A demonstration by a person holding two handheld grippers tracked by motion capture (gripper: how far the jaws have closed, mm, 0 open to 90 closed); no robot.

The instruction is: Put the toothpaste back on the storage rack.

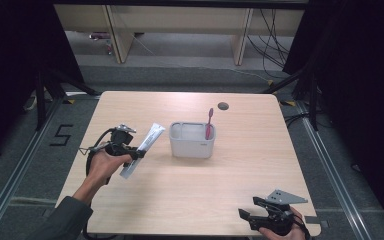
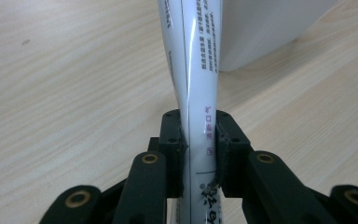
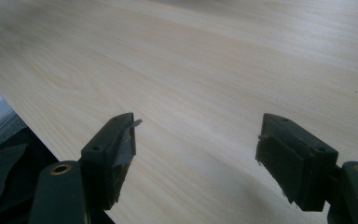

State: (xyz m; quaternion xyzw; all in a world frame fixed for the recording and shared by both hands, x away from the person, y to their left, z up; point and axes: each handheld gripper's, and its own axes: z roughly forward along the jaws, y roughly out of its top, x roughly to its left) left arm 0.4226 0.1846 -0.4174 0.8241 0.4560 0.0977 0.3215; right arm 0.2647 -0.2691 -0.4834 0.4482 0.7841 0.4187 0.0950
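My left gripper (image 1: 136,153) is shut on a white toothpaste tube (image 1: 143,149) and holds it slanted above the left half of the wooden table (image 1: 240,172). In the left gripper view both black pads pinch the tube (image 2: 196,88) at its narrow part, and print runs along it. A white rectangular bin (image 1: 192,140) stands mid-table to the right of the tube, with a red toothbrush (image 1: 209,123) upright in its right corner. The bin's pale wall (image 2: 261,28) lies beyond the tube. My right gripper (image 1: 247,215) rests open near the front right edge, with nothing between its jaws (image 3: 196,149).
A dark round hole (image 1: 223,105) sits in the table near the far edge. Black curtains flank both sides, and cables run over the floor behind. The table's front edge (image 3: 37,135) lies close to my right gripper.
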